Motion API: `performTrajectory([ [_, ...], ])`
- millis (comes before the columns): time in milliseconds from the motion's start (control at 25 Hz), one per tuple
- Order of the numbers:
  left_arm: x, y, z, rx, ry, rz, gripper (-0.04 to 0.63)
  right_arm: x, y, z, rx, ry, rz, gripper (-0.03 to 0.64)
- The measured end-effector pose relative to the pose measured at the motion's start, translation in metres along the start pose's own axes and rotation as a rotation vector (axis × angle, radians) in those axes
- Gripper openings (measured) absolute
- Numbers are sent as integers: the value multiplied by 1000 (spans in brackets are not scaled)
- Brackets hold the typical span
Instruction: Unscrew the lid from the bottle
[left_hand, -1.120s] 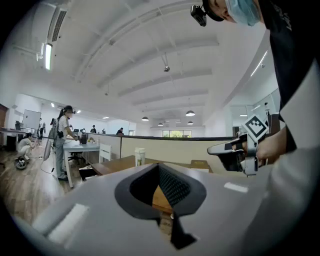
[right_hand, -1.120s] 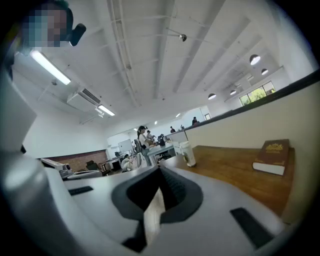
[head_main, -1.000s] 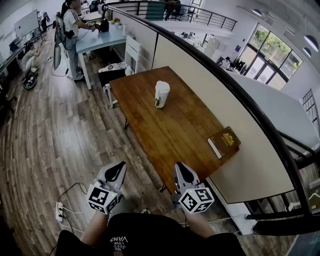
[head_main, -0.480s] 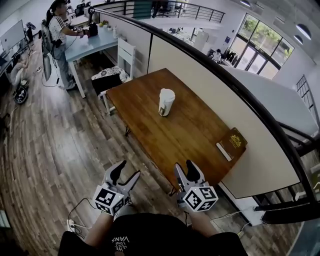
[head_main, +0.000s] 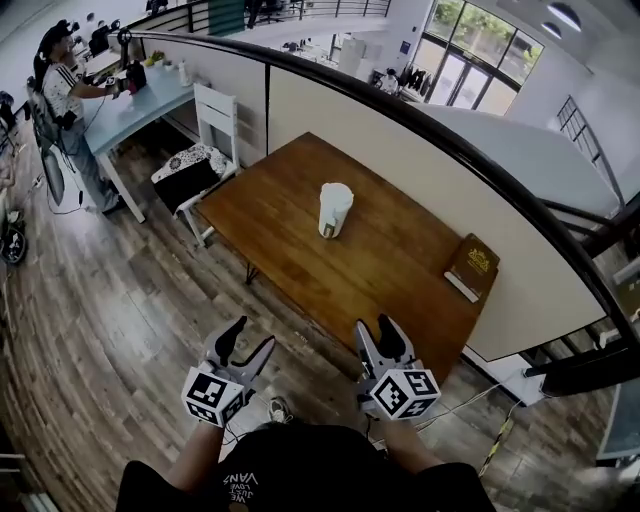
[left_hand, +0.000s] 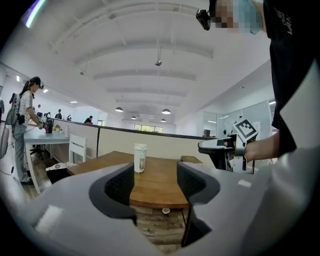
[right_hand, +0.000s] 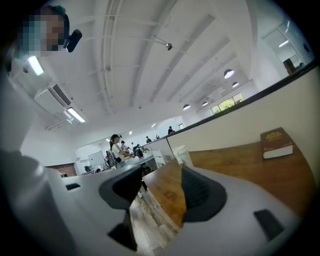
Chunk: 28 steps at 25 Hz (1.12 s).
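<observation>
Left gripper (head_main: 254, 334) and right gripper (head_main: 372, 326) just opened, empty — shirt print (head_main: 238, 480) reads "VANS".

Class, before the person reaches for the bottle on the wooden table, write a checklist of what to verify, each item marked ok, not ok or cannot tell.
1. Bottle upright on the table: ok.
2. Lid on the bottle: ok.
3. Left gripper jaws just opened, nothing between them: ok.
4. Right gripper jaws just opened, nothing between them: ok.
5. Grippers at the bottle: not ok, both short of the table's near edge.
6. Book apart from the bottle: ok.
</observation>
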<state>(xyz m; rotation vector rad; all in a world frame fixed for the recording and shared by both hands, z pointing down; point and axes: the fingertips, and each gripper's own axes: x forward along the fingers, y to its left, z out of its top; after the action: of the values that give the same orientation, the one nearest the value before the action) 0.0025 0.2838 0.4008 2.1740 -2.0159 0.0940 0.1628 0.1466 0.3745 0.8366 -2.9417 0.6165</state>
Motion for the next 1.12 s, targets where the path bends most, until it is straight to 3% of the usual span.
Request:
performTrajectory([
  [240, 14, 32, -4, -16, 10, -43, 253, 15, 1, -5, 14, -4, -75, 215],
  [480, 51, 48, -9, -30, 23, -75, 253, 44, -17, -2, 4, 7, -91, 215],
  [1120, 182, 103, 2, 10, 67, -22, 253, 157, -84, 17, -19, 110, 26, 215],
])
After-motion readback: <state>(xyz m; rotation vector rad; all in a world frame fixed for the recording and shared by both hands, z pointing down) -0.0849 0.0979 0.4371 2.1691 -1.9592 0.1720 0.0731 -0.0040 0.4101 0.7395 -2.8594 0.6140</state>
